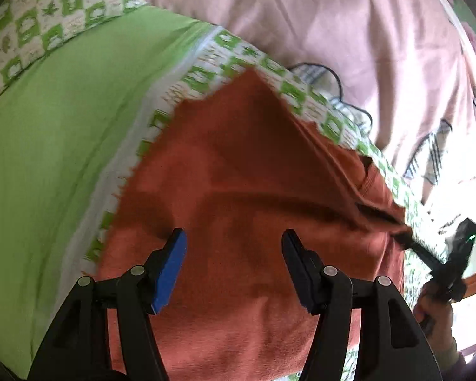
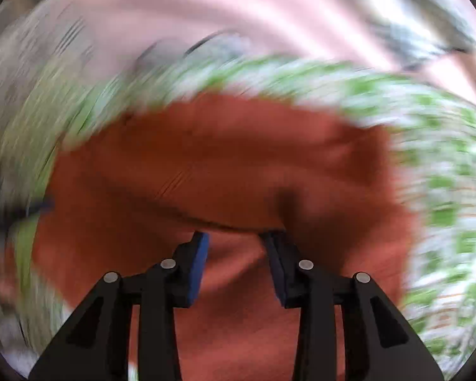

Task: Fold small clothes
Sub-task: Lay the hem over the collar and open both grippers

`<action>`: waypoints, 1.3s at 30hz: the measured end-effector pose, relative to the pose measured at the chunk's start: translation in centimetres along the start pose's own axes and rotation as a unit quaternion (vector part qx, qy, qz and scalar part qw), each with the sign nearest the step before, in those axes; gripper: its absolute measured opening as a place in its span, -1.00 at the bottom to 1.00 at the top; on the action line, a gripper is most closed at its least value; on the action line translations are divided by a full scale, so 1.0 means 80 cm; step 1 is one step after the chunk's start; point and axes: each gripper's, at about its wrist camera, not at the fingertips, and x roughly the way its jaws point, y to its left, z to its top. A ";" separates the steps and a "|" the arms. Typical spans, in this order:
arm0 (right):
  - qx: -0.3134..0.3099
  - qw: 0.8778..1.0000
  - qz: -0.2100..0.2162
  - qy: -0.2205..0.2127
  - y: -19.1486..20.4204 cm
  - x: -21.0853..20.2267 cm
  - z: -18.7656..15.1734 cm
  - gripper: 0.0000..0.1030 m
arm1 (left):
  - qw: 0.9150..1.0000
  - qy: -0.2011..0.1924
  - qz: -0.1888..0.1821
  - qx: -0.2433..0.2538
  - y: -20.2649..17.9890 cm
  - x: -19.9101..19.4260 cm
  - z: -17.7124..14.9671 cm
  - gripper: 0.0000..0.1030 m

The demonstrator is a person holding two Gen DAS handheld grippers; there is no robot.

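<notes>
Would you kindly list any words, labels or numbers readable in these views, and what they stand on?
None can be read.
Checked bed sheet: its cream squares carry small marks, too blurred to read.
Orange garment: no text visible.
Right wrist view: wholly motion-blurred.

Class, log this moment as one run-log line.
left gripper: open, over rust-orange garment | right gripper: open, at garment fold | right view blurred

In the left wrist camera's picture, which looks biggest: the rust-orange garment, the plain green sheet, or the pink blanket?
1. Rust-orange garment, though it lies nearest the lens, which inflates it.
2. and 3. Pink blanket and plain green sheet look about alike; both run off the picture, so unranked.
</notes>
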 end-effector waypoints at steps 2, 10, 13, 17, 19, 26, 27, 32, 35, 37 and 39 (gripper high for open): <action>0.018 0.999 -0.018 -0.032 -0.008 -0.023 0.015 -0.23 | 1.000 -0.006 -0.012 -0.018 0.010 -0.013 -0.001 0.27; -0.034 0.999 0.022 -0.031 0.021 -0.049 0.005 0.11 | 0.998 -0.003 -0.028 -0.062 0.023 -0.038 -0.031 0.39; -0.047 0.999 0.022 -0.013 0.035 -0.035 0.007 0.11 | 0.997 0.017 -0.051 -0.051 0.007 -0.014 -0.006 0.41; -0.048 0.999 0.007 -0.007 0.023 -0.034 0.020 0.12 | 1.000 0.008 -0.014 -0.024 -0.012 0.020 0.045 0.41; -0.048 0.999 -0.007 -0.016 0.018 -0.037 0.033 0.12 | 0.999 -0.003 -0.013 -0.037 -0.010 0.021 0.067 0.41; -0.064 0.993 0.092 -0.027 0.021 -0.091 0.012 0.12 | 0.996 -0.054 -0.038 -0.055 0.019 -0.032 0.073 0.43; -0.080 0.990 0.112 -0.010 0.026 -0.089 -0.004 0.12 | 0.996 -0.050 -0.050 -0.058 0.025 -0.033 0.065 0.43; -0.122 0.981 0.102 0.108 0.029 -0.013 -0.062 0.12 | 0.997 -0.007 -0.061 -0.051 0.026 -0.010 0.034 0.43; -0.099 0.989 0.058 0.093 0.016 0.017 -0.038 0.12 | 0.998 0.013 -0.060 -0.032 0.011 0.013 0.033 0.43; -0.064 0.996 0.032 0.045 0.003 0.017 -0.001 0.12 | 0.998 0.016 -0.048 -0.024 0.002 0.026 0.043 0.43; -0.024 1.000 0.019 0.002 -0.008 0.008 0.031 0.12 | 0.999 0.007 -0.026 -0.024 -0.001 0.036 0.063 0.43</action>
